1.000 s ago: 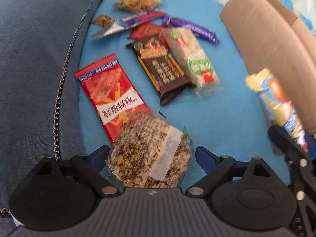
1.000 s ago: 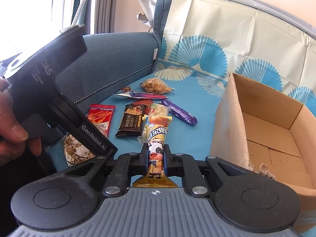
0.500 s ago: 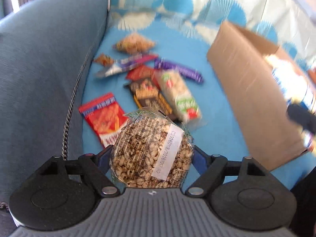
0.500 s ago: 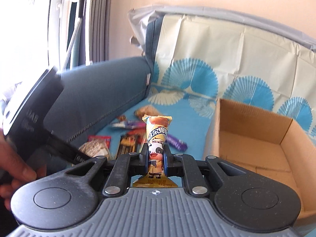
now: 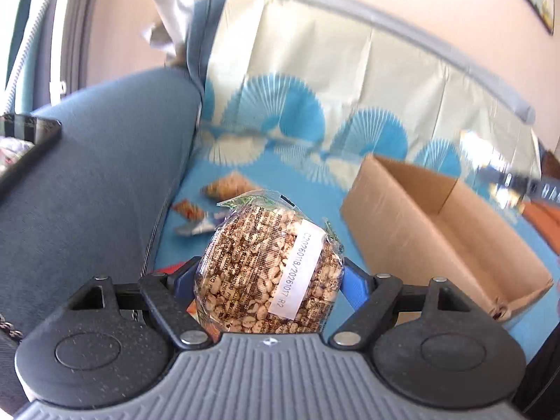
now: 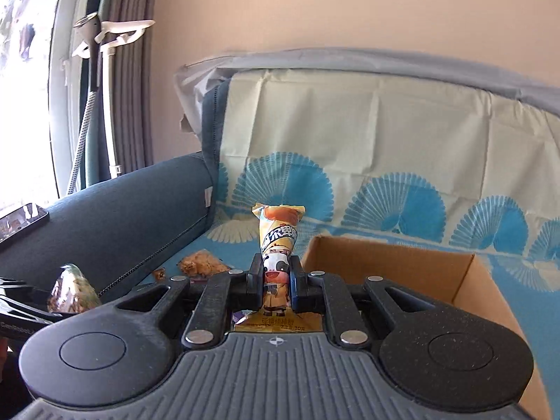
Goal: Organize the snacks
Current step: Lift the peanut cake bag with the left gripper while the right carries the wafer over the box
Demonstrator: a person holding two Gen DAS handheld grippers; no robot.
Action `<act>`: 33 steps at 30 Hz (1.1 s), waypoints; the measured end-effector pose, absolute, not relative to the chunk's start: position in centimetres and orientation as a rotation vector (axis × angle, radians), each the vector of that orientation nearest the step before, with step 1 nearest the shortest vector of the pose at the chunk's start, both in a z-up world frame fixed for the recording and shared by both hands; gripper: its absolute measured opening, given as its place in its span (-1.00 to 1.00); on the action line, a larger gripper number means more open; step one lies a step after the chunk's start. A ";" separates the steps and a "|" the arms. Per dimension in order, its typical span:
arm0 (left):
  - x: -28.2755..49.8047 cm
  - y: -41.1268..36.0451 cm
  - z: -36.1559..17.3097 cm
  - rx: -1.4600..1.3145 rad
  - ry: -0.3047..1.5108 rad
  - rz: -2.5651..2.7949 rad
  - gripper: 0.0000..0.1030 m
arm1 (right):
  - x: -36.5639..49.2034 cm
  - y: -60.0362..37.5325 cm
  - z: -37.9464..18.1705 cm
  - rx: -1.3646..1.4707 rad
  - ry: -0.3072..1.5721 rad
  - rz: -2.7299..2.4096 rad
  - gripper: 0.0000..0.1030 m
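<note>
Snacks lie scattered on the blue patterned cover (image 5: 280,171) of a sofa, close to its dark blue armrest (image 5: 98,175) on the left. On top of that armrest, at the far left edge, rests a phone (image 6: 22,222). Down on the cover beside the armrest sit a small orange packet (image 5: 187,209), a silver and purple wrapper (image 5: 201,225) and, a little further back toward the backrest, a clear bag of brown pieces (image 5: 227,187).

In front of these, lifted off the cover, the left gripper (image 5: 269,280) grasps a round puffed-grain cake (image 5: 269,269) in clear film with a white label; its blue pads press on both sides of the cake, with the jaws standing wide around it. From the right wrist view the same cake (image 6: 71,292) shows at the lower left, edge-on.

Further right, the right gripper (image 6: 276,281) is clenched on a narrow yellow snack packet (image 6: 278,241) printed with a cartoon cow. The packet stands upright between the nearly closed fingers, its crimped top above them.

To the right of both grippers, an open cardboard box (image 5: 437,231) sits on the cover near the backrest. Its inside bottom cannot be seen fully in either view.
</note>
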State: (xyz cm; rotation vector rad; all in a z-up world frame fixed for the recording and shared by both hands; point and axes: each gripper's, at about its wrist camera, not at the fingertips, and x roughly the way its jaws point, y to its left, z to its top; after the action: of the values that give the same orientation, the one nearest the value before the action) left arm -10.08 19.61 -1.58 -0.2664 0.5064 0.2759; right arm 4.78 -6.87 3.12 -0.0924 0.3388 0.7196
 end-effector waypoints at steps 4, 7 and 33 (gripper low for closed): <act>-12.0 18.6 -0.2 -0.250 0.376 0.279 0.65 | 5.1 -7.4 1.3 -0.089 0.392 0.682 -0.74; -12.1 17.6 0.5 -0.233 0.342 0.285 0.65 | 5.0 -7.7 1.1 -0.094 0.374 0.688 -0.73; -2.1 4.5 5.0 -0.211 0.439 0.062 0.65 | 10.8 -14.3 1.7 0.079 0.369 0.494 -0.74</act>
State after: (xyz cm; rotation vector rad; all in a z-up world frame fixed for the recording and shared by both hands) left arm -2.11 4.50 4.96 -0.2107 0.4392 0.0619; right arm 10.77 -14.32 1.66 0.0788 0.3692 0.4941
